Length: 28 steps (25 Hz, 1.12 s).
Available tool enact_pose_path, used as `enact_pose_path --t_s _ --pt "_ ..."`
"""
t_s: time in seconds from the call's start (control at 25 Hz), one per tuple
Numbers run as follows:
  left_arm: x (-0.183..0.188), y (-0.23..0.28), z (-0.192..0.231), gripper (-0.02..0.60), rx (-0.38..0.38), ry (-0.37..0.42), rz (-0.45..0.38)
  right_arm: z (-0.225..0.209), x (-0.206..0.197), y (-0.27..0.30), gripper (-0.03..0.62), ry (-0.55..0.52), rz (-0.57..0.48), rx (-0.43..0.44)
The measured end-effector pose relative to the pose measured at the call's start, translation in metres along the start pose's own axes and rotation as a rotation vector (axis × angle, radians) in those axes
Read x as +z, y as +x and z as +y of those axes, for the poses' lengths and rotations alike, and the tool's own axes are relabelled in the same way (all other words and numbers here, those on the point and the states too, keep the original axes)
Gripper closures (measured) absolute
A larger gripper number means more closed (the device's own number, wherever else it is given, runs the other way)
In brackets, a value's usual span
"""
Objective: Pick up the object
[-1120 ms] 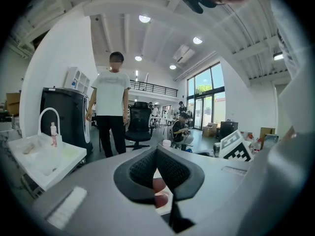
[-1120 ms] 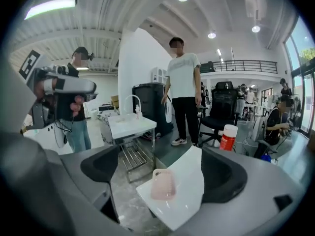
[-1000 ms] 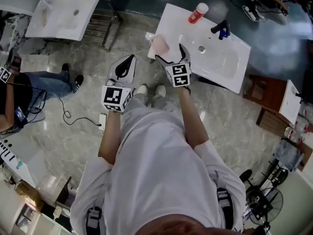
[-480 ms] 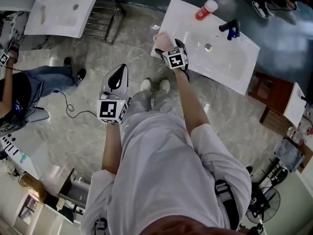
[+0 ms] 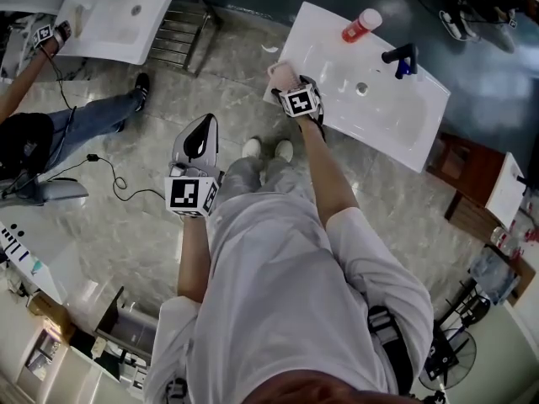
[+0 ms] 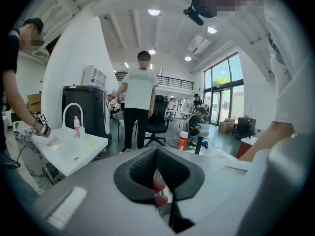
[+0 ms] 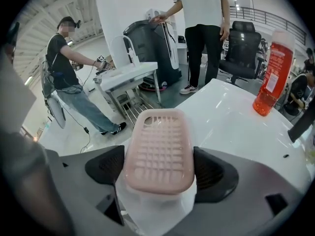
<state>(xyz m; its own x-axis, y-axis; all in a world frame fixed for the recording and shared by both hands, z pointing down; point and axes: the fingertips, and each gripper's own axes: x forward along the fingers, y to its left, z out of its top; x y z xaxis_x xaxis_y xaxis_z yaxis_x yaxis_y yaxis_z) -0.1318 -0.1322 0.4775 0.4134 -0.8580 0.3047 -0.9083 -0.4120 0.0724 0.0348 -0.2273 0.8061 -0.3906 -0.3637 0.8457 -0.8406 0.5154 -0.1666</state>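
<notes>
A pink slotted soap dish (image 7: 157,151) sits on a white base at the near left corner of the white sink counter (image 7: 231,127). My right gripper (image 7: 157,173) has a jaw on each side of it and the jaws are closing; the pads are very close to its long sides, and no firm press shows. From the head view the soap dish (image 5: 282,72) lies just beyond my right gripper (image 5: 291,87) at the counter's (image 5: 396,116) corner. My left gripper (image 5: 202,135) hangs over the floor, shut and empty; the left gripper (image 6: 156,181) view shows its jaws together.
A red bottle (image 5: 360,25) and a black faucet (image 5: 400,57) stand at the counter's far side, around the basin. A second white sink table (image 5: 126,15) and a metal rack (image 5: 181,32) are at upper left. A person (image 5: 50,133) sits left, with a cable (image 5: 118,196) on the floor.
My right gripper has reached forward over the counter corner, so the soap dish now lies between its jaws. The left gripper has barely moved. The person at left has raised an arm.
</notes>
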Motion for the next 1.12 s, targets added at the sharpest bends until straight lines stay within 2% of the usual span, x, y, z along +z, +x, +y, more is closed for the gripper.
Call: enact_pose_path --t_s 0.36,0.6,0.76,1.12 --pt "0.002 -0.007 0.004 0.583 0.019 -0.004 -0.009 0.001 -0.002 -0.004 0.161 0.037 0.022 -0.016" --pt "0.003 -0.004 0.003 0.583 0.006 0.002 -0.016 0.004 0.024 -0.023 0.161 0.080 -0.101 0.005" --pt "0.007 0.000 -0.001 0.583 -0.017 0.010 -0.029 0.013 0.050 -0.052 0.161 0.072 -0.195 0.014" --pt "0.034 0.016 -0.015 0.583 -0.093 0.046 -0.084 0.048 0.119 -0.158 0.161 0.020 -0.477 0.029"
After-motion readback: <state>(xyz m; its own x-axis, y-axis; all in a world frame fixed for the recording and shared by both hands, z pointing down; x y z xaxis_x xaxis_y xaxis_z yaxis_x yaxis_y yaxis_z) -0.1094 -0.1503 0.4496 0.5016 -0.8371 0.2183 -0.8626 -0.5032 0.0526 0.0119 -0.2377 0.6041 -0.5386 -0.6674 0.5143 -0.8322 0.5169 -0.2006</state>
